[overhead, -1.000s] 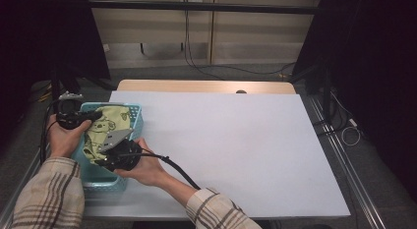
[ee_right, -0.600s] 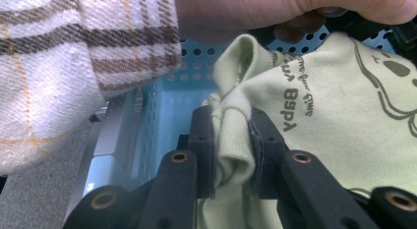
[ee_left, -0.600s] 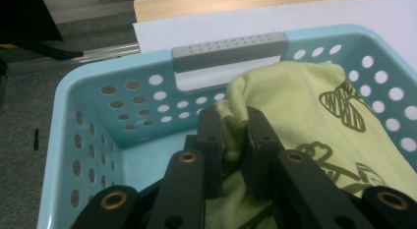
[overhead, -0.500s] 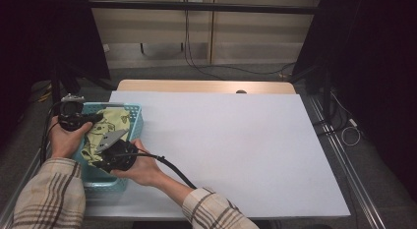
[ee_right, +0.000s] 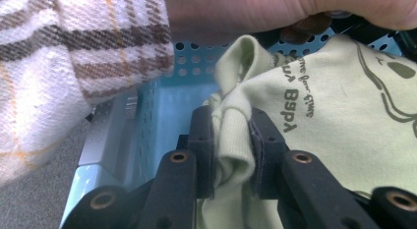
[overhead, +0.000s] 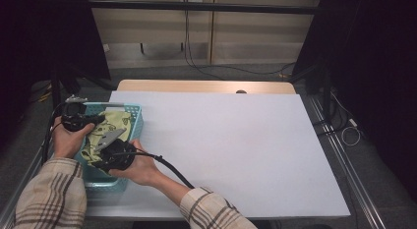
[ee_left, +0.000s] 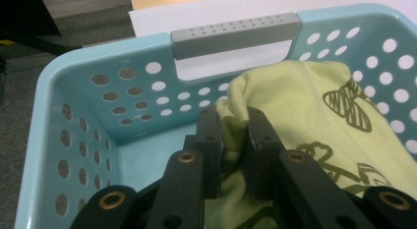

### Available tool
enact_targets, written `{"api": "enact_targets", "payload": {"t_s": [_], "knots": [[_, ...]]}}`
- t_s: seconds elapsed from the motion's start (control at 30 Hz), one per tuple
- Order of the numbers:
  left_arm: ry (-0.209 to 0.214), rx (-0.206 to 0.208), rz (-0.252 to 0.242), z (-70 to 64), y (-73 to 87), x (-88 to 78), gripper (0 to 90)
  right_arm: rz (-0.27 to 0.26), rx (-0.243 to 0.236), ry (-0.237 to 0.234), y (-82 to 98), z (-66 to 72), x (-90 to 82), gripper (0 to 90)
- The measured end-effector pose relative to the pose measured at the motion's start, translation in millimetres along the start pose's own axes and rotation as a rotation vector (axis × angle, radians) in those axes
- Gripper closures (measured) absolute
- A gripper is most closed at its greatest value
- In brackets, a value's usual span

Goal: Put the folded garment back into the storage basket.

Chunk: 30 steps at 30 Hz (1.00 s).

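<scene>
A: Down at the table's near-left corner sits the blue basket, and the yellow-green cloth lies inside it, heaped toward one side.

B: Are both tools on it?

A: Yes. The left gripper has its jaws drawn in on a bunched fold near the cloth's top edge, and the right gripper is clamped on a rolled hem. Each has fabric pinched between the pads.

B: How do you reckon it will handle?

A: Soft and light, I'd judge. It looks like thin knit with a printed pattern, so it should drape and sag between the two holds, not keep a shape. Nothing fragile, and not slippery either; a hem or a thick fold gives the pads the most to bite on.

B: Any snags?

A: The basket walls stand up round the cloth, with holes and a grey handle at the far end. Trailing fabric could drag over that rim, so lifting straight up first looks wise.

B: And room afterwards?

A: Plenty. The white tabletop stretches bare to the right of the basket, well clear of its edges, though the basket itself sits close to the left one
</scene>
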State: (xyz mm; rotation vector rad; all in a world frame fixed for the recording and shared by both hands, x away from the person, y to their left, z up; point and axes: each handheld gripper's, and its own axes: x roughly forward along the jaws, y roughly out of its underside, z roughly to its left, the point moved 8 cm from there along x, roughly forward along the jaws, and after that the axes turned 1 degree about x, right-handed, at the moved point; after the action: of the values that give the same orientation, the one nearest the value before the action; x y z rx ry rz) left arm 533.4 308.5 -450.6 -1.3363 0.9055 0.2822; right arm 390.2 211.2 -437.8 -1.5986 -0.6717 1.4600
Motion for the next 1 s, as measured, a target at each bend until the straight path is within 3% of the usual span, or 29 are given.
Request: {"api": "enact_targets", "payload": {"t_s": [0.23, 0.27, 0.33, 0.4, 0.5, 0.67, 0.77, 0.9, 1.0], "knots": [[-0.011, -0.005, 0.021, 0.5, 4.5, 5.9, 78.8, 0.014, 0.012, -0.01, -0.7, -0.9, 2.2, 74.9], [0.002, -0.009, 0.027, -1.1, 5.3, 6.6, 78.8, 0.013, 0.015, -0.009, -1.0, -1.1, 2.5, 74.9], [-0.007, 0.007, 0.037, -1.2, 6.6, 8.5, 78.6, 0.022, 0.013, -0.013, -1.4, -1.3, 3.7, 74.8], [-0.021, 0.052, 0.031, -1.0, 6.7, 10.2, 78.1, 0.027, 0.002, -0.013, -1.5, -1.5, 4.0, 74.8], [0.001, 0.035, 0.05, -2.7, 8.8, 12.1, 77.3, 0.024, 0.014, -0.023, -1.4, -1.6, 5.2, 74.8], [-0.012, 0.015, 0.065, 2.0, 12.6, 15.8, 76.4, 0.044, 0.005, -0.029, -0.3, -3.3, 7.1, 74.2], [-0.019, 0.023, 0.063, 2.9, 12.5, 16.8, 75.6, 0.05, 0.014, -0.035, -1.0, -2.3, 8.6, 73.9], [-0.038, 0.014, 0.063, 3.9, 11.5, 15.8, 67.8, 0.054, 0.014, -0.05, -0.7, -2.0, 9.6, 71.1], [-0.055, 0.004, 0.044, 5.3, 9.3, 14.2, 57.8, 0.048, 0.026, -0.055, -1.0, -1.8, 9.4, 61.8]]}}
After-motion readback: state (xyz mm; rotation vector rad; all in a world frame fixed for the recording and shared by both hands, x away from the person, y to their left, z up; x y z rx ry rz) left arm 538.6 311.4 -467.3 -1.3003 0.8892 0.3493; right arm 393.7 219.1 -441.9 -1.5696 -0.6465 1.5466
